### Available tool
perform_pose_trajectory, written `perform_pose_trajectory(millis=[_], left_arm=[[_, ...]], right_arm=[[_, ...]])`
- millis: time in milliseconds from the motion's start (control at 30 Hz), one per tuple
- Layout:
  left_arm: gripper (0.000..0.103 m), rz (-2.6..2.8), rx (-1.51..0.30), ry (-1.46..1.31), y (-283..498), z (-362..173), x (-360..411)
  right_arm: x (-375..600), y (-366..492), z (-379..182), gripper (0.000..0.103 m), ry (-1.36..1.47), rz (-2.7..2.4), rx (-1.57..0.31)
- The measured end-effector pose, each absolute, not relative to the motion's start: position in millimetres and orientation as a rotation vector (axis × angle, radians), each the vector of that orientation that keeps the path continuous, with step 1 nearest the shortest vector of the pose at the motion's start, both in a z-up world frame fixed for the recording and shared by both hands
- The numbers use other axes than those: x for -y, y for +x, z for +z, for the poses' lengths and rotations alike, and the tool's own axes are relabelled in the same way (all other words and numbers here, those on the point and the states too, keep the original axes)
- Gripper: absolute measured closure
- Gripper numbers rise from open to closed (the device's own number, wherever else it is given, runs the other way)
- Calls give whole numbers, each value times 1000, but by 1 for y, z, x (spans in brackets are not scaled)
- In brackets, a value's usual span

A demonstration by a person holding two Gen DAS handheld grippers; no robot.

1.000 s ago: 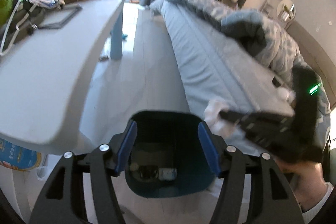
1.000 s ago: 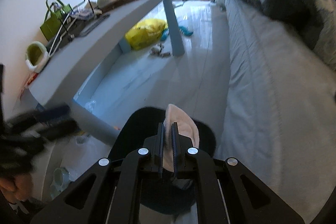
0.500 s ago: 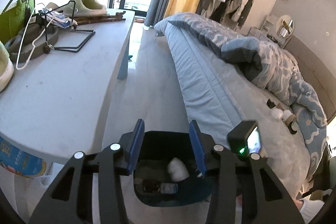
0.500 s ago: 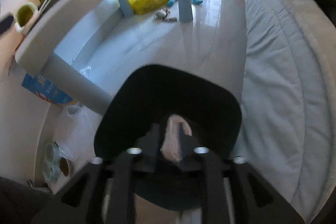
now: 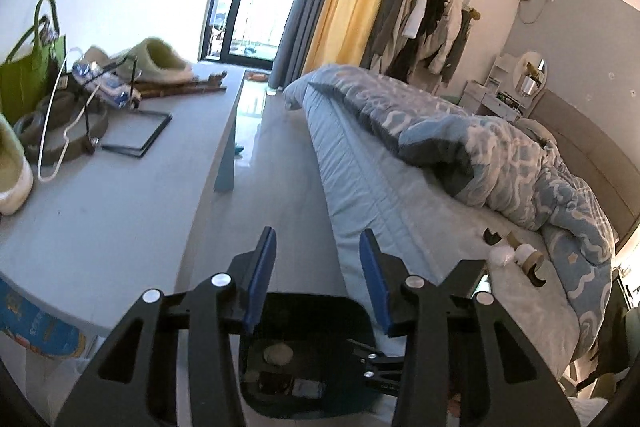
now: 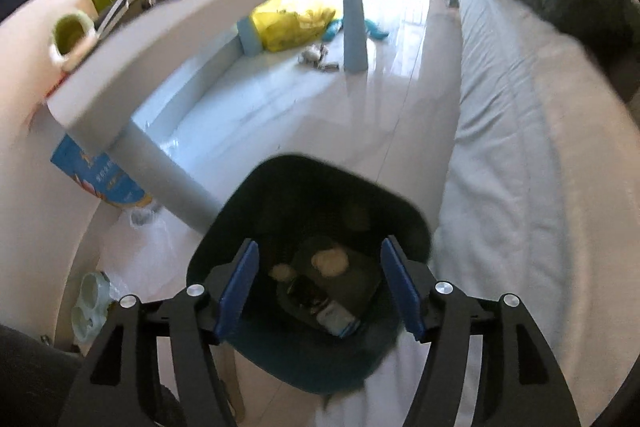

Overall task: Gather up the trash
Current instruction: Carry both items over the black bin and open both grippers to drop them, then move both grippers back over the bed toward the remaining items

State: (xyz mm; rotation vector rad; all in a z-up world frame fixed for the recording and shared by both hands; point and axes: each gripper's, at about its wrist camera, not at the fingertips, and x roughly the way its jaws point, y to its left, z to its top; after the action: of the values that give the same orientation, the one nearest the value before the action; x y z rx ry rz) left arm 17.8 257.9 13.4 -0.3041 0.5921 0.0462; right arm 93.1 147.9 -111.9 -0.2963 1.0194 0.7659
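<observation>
A dark teal trash bin [image 6: 316, 203] stands on the floor between the table and the bed; it also shows in the left wrist view [image 5: 312, 311]. Inside lie crumpled tissue wads [image 6: 329, 262] and a small packet [image 6: 336, 319]. My right gripper [image 6: 318, 287] is open and empty, right above the bin's mouth. My left gripper [image 5: 318, 269] is open and empty, above the bin's far rim. On the bed lie a white tissue ball [image 5: 501, 257] and cardboard rolls [image 5: 528, 255].
A grey table [image 5: 100, 195] at left holds a green bag [image 5: 28, 75], slippers [image 5: 160, 61], a hanger and a stand. A bed [image 5: 400, 195] with a blue duvet is at right. A yellow bag [image 6: 294, 25] and scraps lie under the table.
My right gripper has opened and let go of the tissue wad, which now lies in the bin. The left gripper has risen and tilted up toward the room.
</observation>
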Motion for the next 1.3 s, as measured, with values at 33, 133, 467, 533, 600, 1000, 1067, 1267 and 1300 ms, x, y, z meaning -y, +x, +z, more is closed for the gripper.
perform_pose_trajectory(millis=[33,133,467,533,600,1000,1067,1267,1300], left_arm=[[58,45,-585,-299,19,16,-254],[58,33,-574,-299,24,22,-244],[52,-23,-570,-285,55,28,-196],[51,-46,-570,-280,61,28,-183],[48,-69,-573,-271,69,28,-168],[33,-159,-611,-225,105,15,-96],[27,-181,-617,-221,108,11,-87],[18,-275,-649,-170,121,-3,-47],[17,-289,-661,-165,124,-7,-41]], right_arm=[[-143,94,-107,35,-290,764,-1008],[-123,98,-86,34,-256,754,-958],[-51,111,-44,28,-202,698,-859],[-35,113,-39,27,-201,677,-847],[-23,114,-35,27,-213,658,-832],[70,123,-16,24,-219,532,-772],[85,126,-16,24,-212,512,-774],[131,131,-19,24,-185,458,-782],[137,132,-19,24,-178,451,-784]])
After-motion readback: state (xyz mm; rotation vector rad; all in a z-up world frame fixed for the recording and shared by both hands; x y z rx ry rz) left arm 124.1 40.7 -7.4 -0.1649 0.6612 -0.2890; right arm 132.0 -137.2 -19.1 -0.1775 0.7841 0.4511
